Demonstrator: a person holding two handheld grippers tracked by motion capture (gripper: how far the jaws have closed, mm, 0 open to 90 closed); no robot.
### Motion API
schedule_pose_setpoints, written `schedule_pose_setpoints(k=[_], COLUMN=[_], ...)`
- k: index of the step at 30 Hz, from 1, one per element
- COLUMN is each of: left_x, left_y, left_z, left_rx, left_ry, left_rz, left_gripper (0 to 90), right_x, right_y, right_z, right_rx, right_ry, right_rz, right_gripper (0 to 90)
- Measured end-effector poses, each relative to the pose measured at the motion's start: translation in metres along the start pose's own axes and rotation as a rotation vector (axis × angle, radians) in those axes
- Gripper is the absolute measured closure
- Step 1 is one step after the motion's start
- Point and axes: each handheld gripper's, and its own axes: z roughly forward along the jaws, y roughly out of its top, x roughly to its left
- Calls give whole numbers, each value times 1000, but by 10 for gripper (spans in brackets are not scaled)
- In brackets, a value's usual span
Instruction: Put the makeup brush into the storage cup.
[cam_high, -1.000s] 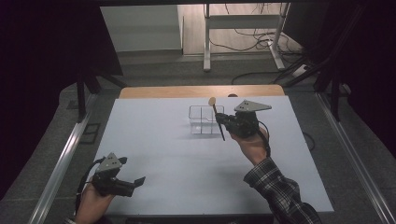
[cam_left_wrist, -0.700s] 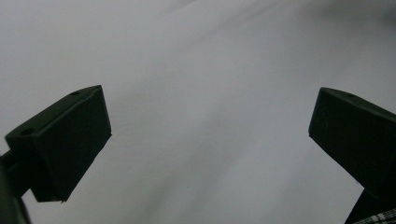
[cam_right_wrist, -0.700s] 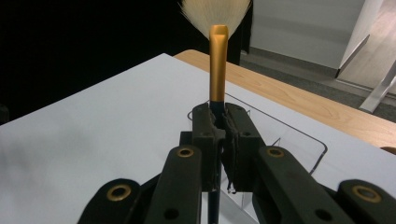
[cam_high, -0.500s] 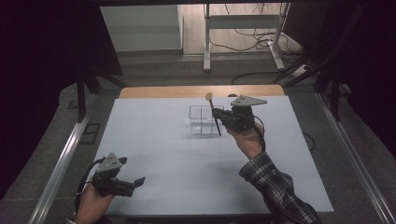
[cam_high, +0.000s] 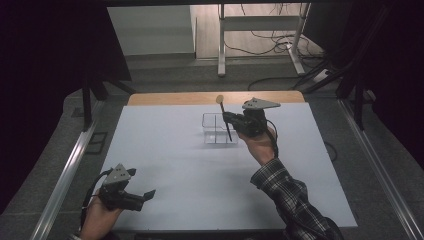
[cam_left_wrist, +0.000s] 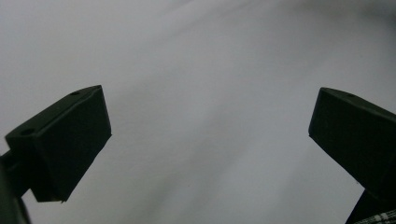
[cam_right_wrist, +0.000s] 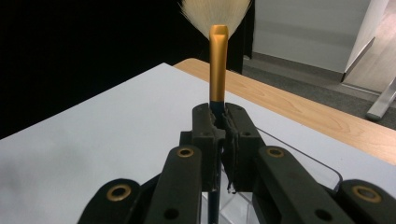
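R gripper (cam_high: 231, 119) is pinching a fan brush (cam_right_wrist: 218, 70) by its dark handle, bristles up, w/ the handle tip hanging over the clear divided organizer (cam_high: 219, 129), prob. lining it up to drop into a slot. L gripper (cam_high: 142, 196) is idling near the table's (cam_high: 165, 160) front edge, jaws spread, nothing btwn them.

The left hand-held gripper (cam_left_wrist: 205, 154) hangs with jaws wide apart over the bare white table (cam_left_wrist: 201, 70).
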Motion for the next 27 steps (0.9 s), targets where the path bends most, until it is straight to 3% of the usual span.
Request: schedule_pose_setpoints(k=[27], left_x=[0], left_y=[0], left_z=[0], left_rx=[9], left_ry=[0], left_rz=[7], left_gripper=[0], right_x=[-3], right_y=[20], right_z=[31], right_rx=[-17], right_ry=[1], right_rz=[-22], right_gripper=[839])
